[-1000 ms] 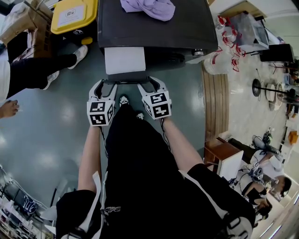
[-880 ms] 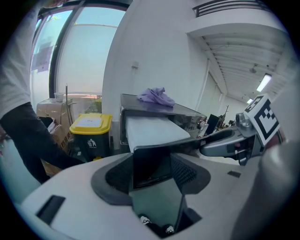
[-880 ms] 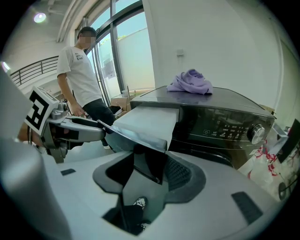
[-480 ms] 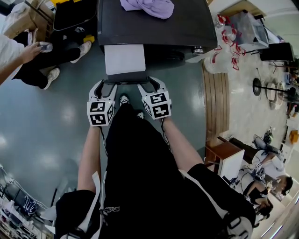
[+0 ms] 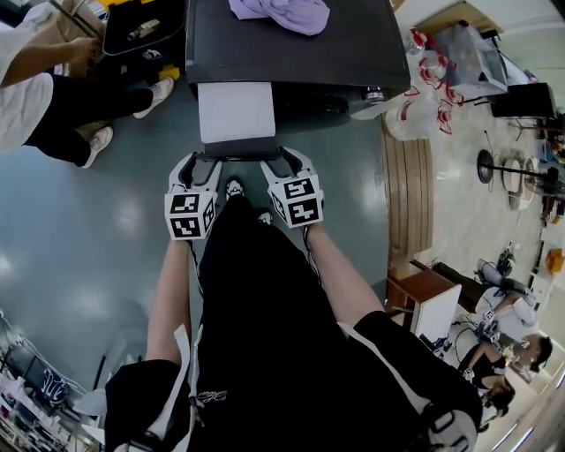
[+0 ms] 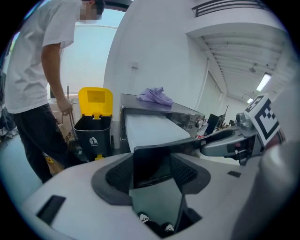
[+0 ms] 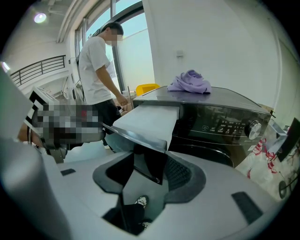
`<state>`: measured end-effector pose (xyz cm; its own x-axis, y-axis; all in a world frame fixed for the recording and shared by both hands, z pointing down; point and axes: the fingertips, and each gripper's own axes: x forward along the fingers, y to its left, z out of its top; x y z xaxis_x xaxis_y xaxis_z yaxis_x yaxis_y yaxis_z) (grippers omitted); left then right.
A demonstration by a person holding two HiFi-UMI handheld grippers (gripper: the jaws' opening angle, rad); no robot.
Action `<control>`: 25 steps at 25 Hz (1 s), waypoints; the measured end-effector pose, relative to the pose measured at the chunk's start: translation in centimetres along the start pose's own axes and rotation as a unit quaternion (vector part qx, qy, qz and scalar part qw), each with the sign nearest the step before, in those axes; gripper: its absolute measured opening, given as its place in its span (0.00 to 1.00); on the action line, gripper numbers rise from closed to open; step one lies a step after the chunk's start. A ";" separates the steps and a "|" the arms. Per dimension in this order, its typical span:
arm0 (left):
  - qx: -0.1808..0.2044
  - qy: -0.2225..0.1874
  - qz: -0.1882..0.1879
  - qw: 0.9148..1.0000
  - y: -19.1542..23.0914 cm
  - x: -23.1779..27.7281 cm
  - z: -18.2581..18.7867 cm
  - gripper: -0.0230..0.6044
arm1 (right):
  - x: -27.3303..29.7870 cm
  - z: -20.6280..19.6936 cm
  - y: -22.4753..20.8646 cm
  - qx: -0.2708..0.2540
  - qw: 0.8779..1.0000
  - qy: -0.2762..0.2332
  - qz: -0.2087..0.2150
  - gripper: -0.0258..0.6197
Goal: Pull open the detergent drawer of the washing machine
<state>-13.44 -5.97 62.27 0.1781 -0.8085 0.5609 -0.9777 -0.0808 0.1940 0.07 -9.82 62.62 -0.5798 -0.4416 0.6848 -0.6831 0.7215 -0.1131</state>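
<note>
Two units are present: the left hand-held gripper [image 5: 205,161] and the right hand-held gripper [image 5: 281,159]. Each is clamped on one end of the dark front panel of the single detergent drawer [image 5: 235,113]. The drawer stands pulled out at 12 o'clock from one washing machine [image 5: 291,53], which carries one purple cloth [image 5: 281,13]. The floor [image 5: 97,238] is glossy grey-blue. One bystander [image 5: 40,101] stands at 10 o'clock.
</note>
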 end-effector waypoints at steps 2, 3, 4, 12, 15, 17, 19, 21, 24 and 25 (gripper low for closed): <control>0.000 -0.001 0.000 1.000 -0.1 -0.1 -0.2 0.41 | -0.1 -0.2 0.1 -0.001 1.000 0.001 0.000 0.37; -0.001 -0.001 0.001 1.000 -0.1 -0.3 -0.3 0.41 | -0.2 -0.3 0.2 -0.001 1.000 0.001 0.001 0.37; -0.001 -0.001 0.001 1.000 -0.2 -0.5 -0.3 0.41 | -0.3 -0.3 0.3 -0.001 1.000 0.000 0.001 0.37; -0.001 -0.002 0.003 1.000 -0.7 -1.2 -0.7 0.41 | -1.0 -0.9 0.6 -0.002 1.000 -0.001 0.002 0.36; -0.001 -0.001 0.004 1.000 -1.0 -1.4 -1.0 0.41 | -1.3 -1.2 0.7 -0.001 1.000 -0.001 0.003 0.36; -0.001 -0.001 0.004 1.000 -1.2 -1.4 -1.0 0.41 | -1.4 -1.3 0.6 -0.001 1.000 -0.001 0.004 0.36; -0.001 -0.002 0.005 1.000 -1.2 -1.4 -1.1 0.41 | -1.4 -1.4 0.6 -0.001 1.000 -0.001 0.004 0.36; -0.002 -0.003 0.006 1.000 -1.1 -1.7 -1.3 0.41 | -1.5 -1.6 0.9 -0.002 1.000 -0.002 0.004 0.36; -0.003 -0.003 0.007 1.000 -1.3 -2.2 -1.6 0.41 | -1.9 -1.9 1.2 -0.003 1.000 -0.002 0.005 0.36; -0.003 -0.003 0.008 1.000 -1.4 -2.3 -1.7 0.41 | -2.0 -1.9 1.3 -0.003 1.000 -0.002 0.006 0.36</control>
<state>-12.33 -3.00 62.02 0.1626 -0.8130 0.5591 -0.9796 -0.0652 0.1901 1.19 -6.96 62.49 -0.5893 -0.4356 0.6804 -0.6736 0.7300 -0.1161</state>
